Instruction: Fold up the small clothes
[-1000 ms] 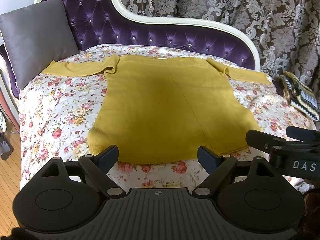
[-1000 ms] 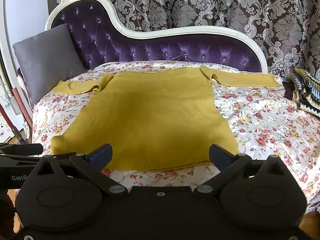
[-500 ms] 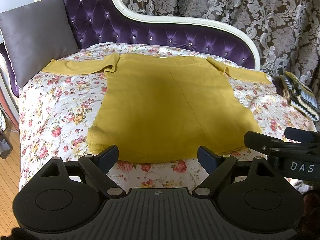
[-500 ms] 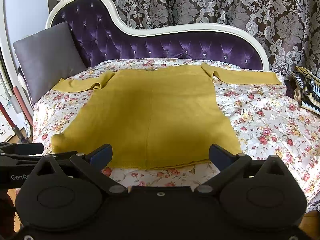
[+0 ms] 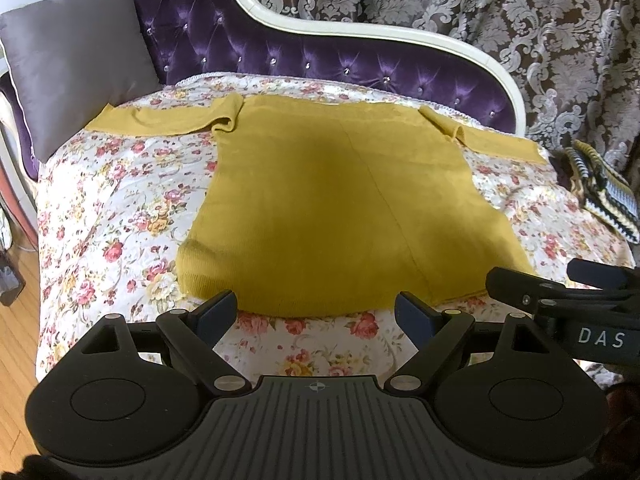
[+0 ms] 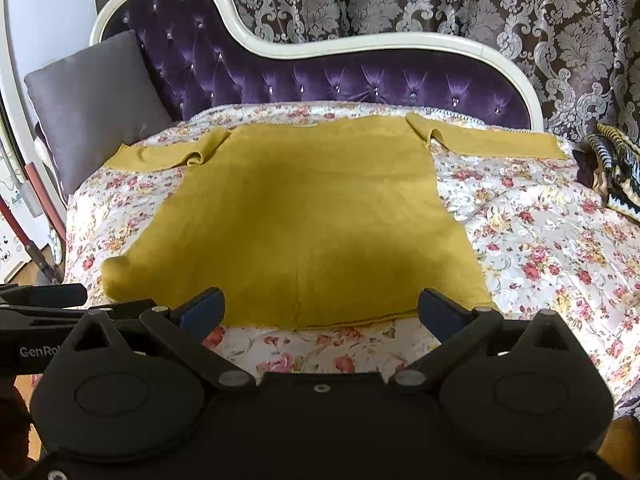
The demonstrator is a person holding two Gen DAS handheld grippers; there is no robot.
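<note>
**Sweater laid flat, both grippers poised at the hem**

On the floral bedspread (image 5: 120, 216) a mustard sweater (image 5: 340, 208) lies spread flat, sleeves stretched left and right at the far end, likely so folding can start cleanly. At the near hem, the left gripper (image 5: 316, 312) and right gripper (image 6: 320, 308) hover, jaws wide apart, holding and touching nothing.

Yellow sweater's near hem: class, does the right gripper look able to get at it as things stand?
Probably yes. The right gripper hangs open just short of the yellow sweater, hem facing its jaws, and only bare floral bedspread lies between.
</note>
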